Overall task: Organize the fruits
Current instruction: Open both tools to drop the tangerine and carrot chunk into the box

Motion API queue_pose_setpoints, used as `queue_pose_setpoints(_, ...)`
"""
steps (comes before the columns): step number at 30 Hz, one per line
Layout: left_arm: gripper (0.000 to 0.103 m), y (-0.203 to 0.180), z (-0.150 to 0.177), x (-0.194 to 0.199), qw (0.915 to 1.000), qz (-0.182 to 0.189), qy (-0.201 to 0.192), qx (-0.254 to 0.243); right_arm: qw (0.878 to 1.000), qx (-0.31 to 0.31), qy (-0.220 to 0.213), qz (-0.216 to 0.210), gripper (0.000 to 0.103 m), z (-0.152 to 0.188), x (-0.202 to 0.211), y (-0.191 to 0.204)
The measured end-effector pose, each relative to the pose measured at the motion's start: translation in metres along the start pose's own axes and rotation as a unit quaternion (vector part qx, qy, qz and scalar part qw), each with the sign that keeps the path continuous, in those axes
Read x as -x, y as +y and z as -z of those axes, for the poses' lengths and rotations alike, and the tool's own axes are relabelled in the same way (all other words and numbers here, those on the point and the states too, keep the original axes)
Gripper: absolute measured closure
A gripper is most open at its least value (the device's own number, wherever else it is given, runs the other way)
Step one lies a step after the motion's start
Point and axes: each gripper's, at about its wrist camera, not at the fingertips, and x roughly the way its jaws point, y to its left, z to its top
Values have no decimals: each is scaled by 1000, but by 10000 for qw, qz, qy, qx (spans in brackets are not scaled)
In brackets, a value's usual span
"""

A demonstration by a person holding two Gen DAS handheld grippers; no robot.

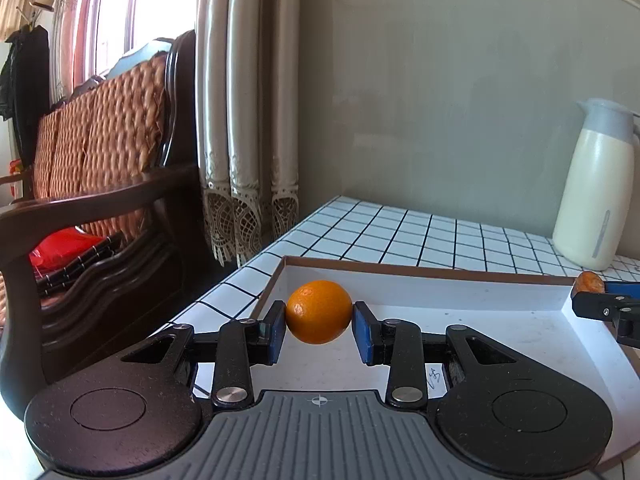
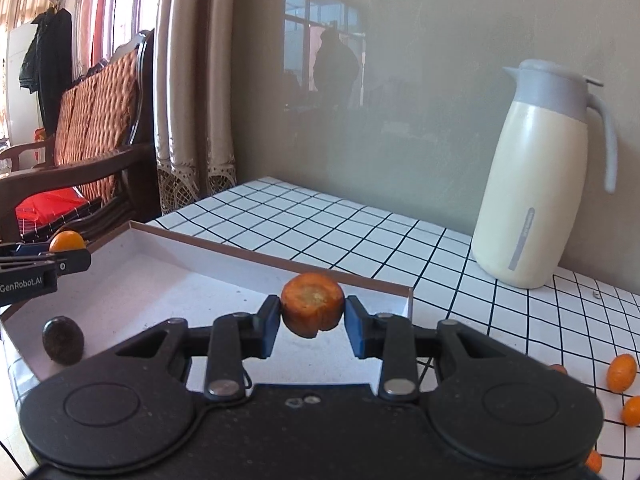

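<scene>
Blue pads of the left tool point(image 1: 319, 326) were clenched on a small orange point(image 1: 319, 311), held above the left end of the white tray point(image 1: 500, 320). The right tool point(image 2: 312, 320) gripped a carrot chunk point(image 2: 312, 305) by its sides, above the tray's right end. Both grips were narrow, on rounded surfaces; I judged either piece could roll out if the pads loosened early, and the orange hung close to the tray's left wall. Inside the tray lay one dark round fruit point(image 2: 63, 344). More small oranges point(image 2: 621, 372) sat loose on the tiled counter point(image 2: 360, 232), near a cream jug point(image 2: 536, 184).
</scene>
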Motion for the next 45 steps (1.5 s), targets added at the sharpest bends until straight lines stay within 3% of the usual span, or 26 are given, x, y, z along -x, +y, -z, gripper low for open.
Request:
queue_pose_setpoints(4,66,2,1,-9,9999,-7,110,45,9991,19,382,-161,76,-5,-14,-3)
queue_pose_setpoints(6,61,4,3,-9,9999,-45,126,90,9991,118,389,74,64,-4,-16,-1)
queue_pose_setpoints(7,23,5,4,-6,9998,-65,59,153,9994,91,193,265,30,-2,-14,-2)
queue_pose_setpoints(8,2,6,5,-1,9995,-163,-115,233,9991,41,-90,423,6,0,-8,-3)
queue_pose_setpoints(10,0,6,6,10,9982,-206,-503,243,9984,11,-344,453,6,2,-2,-5)
queue_pose_setpoints(13,0,6,5,13,9980,-210,-563,219,9981,-96,-393,458,6,2,2,-8)
queue_pose_setpoints(25,0,0,11,27,9986,-103,-496,120,9980,-190,-350,487,6,5,21,-15)
queue_pose_setpoints(35,0,-18,31,89,9977,218,-649,-5,9961,-229,-594,616,6,25,83,-25)
queue_pose_setpoints(45,0,-48,42,132,9956,574,-735,-50,9941,-151,-549,928,7,56,135,-42)
